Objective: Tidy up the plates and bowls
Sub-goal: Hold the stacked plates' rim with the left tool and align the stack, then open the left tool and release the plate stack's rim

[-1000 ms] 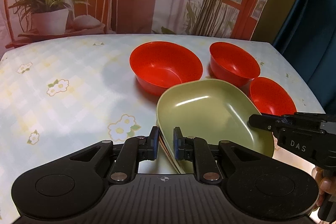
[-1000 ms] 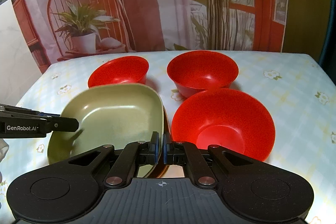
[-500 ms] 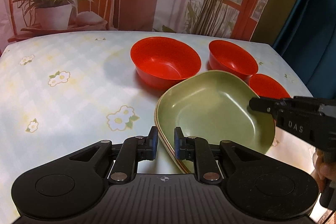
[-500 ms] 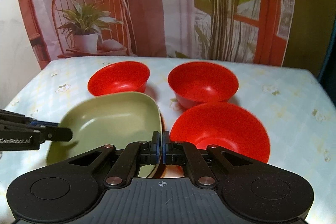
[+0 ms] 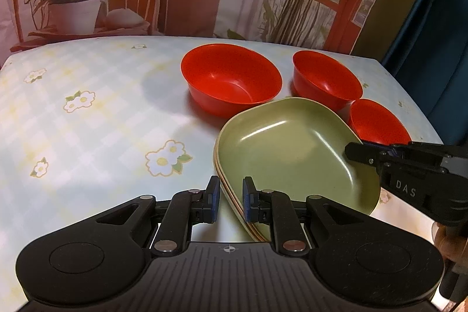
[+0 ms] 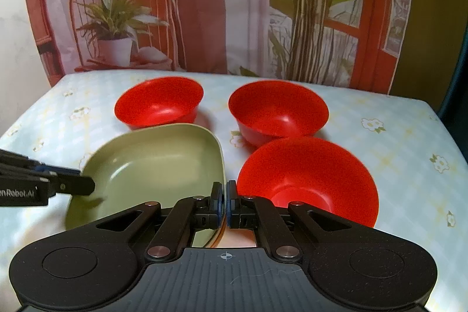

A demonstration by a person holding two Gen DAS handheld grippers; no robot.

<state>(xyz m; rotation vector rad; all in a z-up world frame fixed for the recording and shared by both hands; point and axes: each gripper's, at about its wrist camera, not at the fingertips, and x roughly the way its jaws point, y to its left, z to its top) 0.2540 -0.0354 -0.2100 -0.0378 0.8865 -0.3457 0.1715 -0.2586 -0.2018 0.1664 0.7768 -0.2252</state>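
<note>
A stack of green plates [image 5: 292, 160] lies on the table; it also shows in the right wrist view [image 6: 158, 165]. My left gripper [image 5: 231, 202] is open, its jaws straddling the stack's near-left rim without pinching it. My right gripper [image 6: 224, 205] is shut on the stack's right rim; it shows from the side in the left wrist view [image 5: 351, 151]. Three red bowls stand behind: a large one [image 5: 231, 81], a middle one [image 5: 326, 82] and one [image 5: 377, 123] next to the right gripper.
The table [image 5: 87, 122] has a pale checked cloth with flowers. A printed backdrop [image 6: 204, 5] hangs behind it. A dark blue curtain [image 5: 438, 48] is at the right, beside the table's right edge.
My left gripper has opened and let go of the plate rim. The plate stack has settled lower and flatter. My right gripper stays shut on the rim.
</note>
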